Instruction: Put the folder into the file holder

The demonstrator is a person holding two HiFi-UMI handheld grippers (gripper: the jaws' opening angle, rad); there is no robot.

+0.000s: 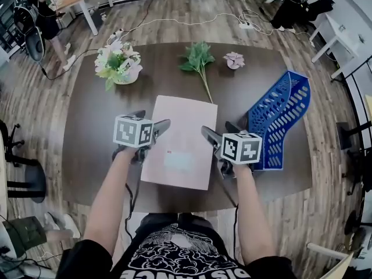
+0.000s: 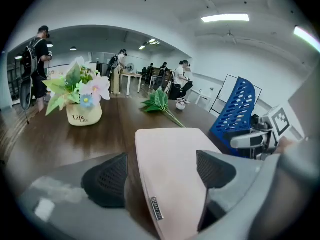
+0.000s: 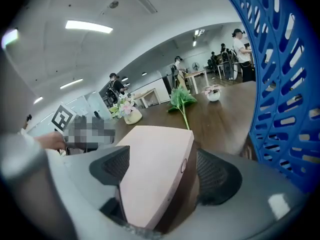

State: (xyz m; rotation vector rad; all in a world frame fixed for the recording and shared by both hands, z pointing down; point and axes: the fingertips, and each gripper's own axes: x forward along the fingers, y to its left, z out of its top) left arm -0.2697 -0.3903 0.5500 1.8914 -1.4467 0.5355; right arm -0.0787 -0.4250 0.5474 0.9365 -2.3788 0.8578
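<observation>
Left gripper (image 1: 150,121) and right gripper (image 1: 221,130) both gape wide astride the pink folder's (image 1: 180,138) side edges. It lies flat on the table (image 1: 87,127), outside the blue file holder (image 1: 280,114). Flowers (image 2: 82,84) fill the cream pot (image 2: 84,117).

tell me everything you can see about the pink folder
The folder is a pale pink rectangle, matte, closed, lying flat on the dark table left of the blue file holder. It has a small tag on its left edge and a snap on its right. The left gripper and right gripper straddle its sides with jaws open.
</observation>
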